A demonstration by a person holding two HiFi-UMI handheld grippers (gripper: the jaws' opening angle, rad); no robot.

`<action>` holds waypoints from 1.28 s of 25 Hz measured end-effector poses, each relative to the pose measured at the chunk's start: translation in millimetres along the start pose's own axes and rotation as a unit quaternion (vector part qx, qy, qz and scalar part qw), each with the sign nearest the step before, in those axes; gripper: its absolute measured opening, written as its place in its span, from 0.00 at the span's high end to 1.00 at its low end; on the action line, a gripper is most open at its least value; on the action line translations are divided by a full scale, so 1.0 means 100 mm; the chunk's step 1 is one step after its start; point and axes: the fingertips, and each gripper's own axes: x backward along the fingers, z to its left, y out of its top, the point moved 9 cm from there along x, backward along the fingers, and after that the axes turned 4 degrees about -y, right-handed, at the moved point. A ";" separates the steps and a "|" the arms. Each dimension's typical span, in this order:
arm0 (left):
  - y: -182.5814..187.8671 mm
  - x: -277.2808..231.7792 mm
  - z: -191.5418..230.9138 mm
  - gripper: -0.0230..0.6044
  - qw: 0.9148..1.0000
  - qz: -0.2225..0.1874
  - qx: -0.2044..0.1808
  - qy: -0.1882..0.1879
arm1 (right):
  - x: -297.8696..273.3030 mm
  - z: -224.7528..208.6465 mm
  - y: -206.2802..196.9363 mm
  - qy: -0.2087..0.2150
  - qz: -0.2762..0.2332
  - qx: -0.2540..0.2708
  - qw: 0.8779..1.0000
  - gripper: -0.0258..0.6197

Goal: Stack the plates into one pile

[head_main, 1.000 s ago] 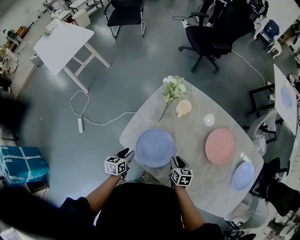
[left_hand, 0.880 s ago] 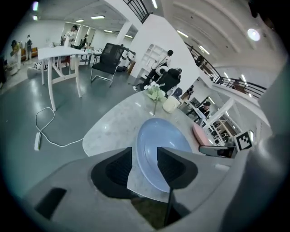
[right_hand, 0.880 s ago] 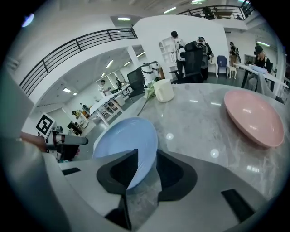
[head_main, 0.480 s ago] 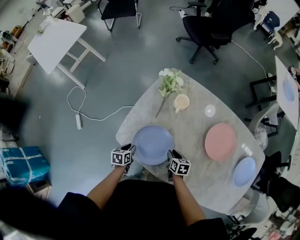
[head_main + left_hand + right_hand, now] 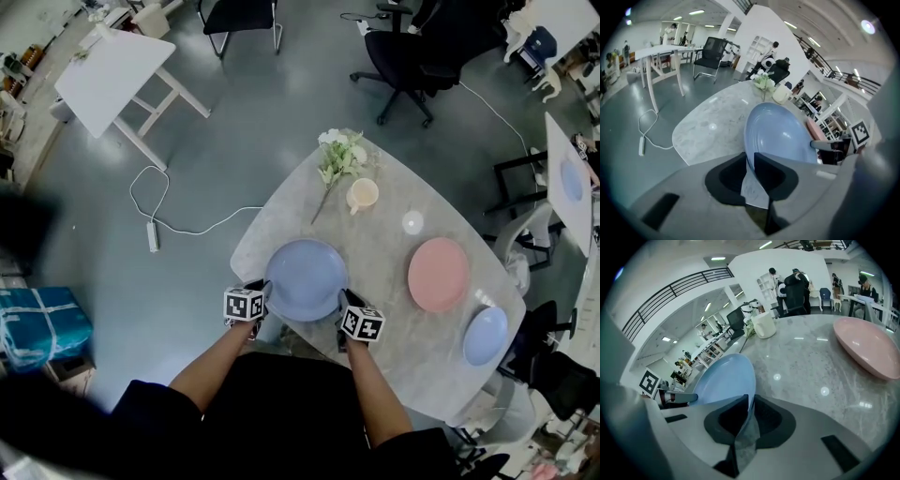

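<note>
In the head view, a big blue plate [image 5: 306,279] is seen at the lower left of the grey counter [image 5: 375,246], close to its edge. The left tool [image 5: 262,289] is set at the plate's left rim and the right tool [image 5: 344,300] at its lower right rim. A pink plate [image 5: 439,274] lies well apart to the right, with a small blue plate [image 5: 486,336] below and right of it. A cup [image 5: 362,195] and flowers [image 5: 340,155] are placed toward the top.

In the left gripper view, the big blue plate's rim is caught between the 2 jaws, which are closing on it.

In the right gripper view, the opposite rim is pinched likewise by jaws that are closing; the pink plate is seen at the right.
</note>
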 end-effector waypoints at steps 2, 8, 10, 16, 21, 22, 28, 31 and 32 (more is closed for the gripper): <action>-0.03 0.08 -0.04 0.86 1.000 -0.005 -0.030 0.001 | 0.09 0.05 -0.01 -0.003 -0.016 0.009 1.000 0.89; -0.30 0.56 -0.22 0.86 0.997 -0.048 -0.059 -0.004 | 0.55 0.30 -0.29 -0.016 -0.062 0.017 0.998 0.90; -0.43 0.77 -0.26 0.86 0.996 -0.061 -0.057 -0.007 | 0.73 0.43 -0.44 -0.019 -0.080 0.021 0.996 0.90; -0.98 1.62 -0.38 0.88 0.991 -0.124 -0.014 -0.051 | 1.36 0.85 -1.07 -0.026 -0.134 -0.002 0.991 0.90; -1.57 2.30 -0.56 0.89 0.985 -0.147 -0.005 -0.092 | 2.06 1.19 -1.81 -0.046 -0.169 -0.038 0.984 0.91; -1.69 2.39 -0.59 0.89 0.984 -0.147 -0.008 -0.099 | 2.20 1.24 -1.94 -0.051 -0.172 -0.037 0.983 0.91; -2.40 2.62 -0.86 0.89 0.983 -0.131 -0.015 -0.129 | 2.88 1.27 -2.58 -0.073 -0.178 -0.021 0.981 0.91; -2.60 2.56 -1.03 0.89 0.982 -0.127 -0.032 -0.138 | 3.07 1.14 -2.78 -0.086 -0.191 -0.026 0.977 0.91; -2.66 2.55 -1.10 0.89 0.981 -0.125 -0.039 -0.140 | 3.13 1.10 -2.86 -0.094 -0.194 -0.030 0.976 0.91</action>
